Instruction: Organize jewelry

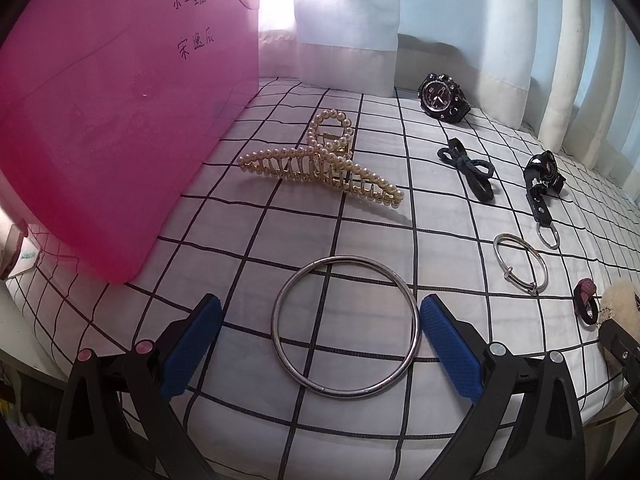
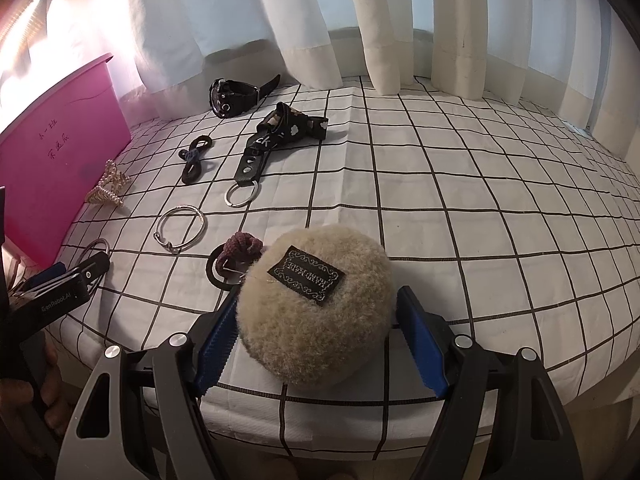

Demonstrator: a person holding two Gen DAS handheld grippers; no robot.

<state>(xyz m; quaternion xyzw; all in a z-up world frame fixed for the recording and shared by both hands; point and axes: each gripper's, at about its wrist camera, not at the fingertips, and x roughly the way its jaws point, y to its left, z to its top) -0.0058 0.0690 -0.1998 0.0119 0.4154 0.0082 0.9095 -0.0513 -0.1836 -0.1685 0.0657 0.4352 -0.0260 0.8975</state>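
Jewelry pieces lie spread over a worktop (image 2: 460, 184) draped in a white cloth with a black grid; its curved near edge runs just under both tools. The right half of the cloth is bare up to the pale curtains (image 2: 400, 20) hanging along the far edge. A large pink bin (image 1: 120, 120) stands at the left edge with handwriting on its wall; its inside cannot be seen. A beige fluffy pom-pom (image 2: 316, 312) with a black label sits near the front edge between the jaws of the right tool (image 2: 316, 340), which stand wide; its left pad touches the fur, the right pad stands just clear. The left tool (image 1: 320, 344) is spread wide around a large silver bangle (image 1: 346, 326) lying flat, pads apart from it. Behind it, beside the bin, lies a pearl hair claw (image 1: 320, 164). Further right: a black watch (image 1: 442, 96) by the curtains, a black strap keychain (image 1: 542, 184), a dark bow hair tie (image 1: 468, 168), a thin silver bracelet (image 1: 520, 264), a maroon hair tie (image 2: 242, 246).
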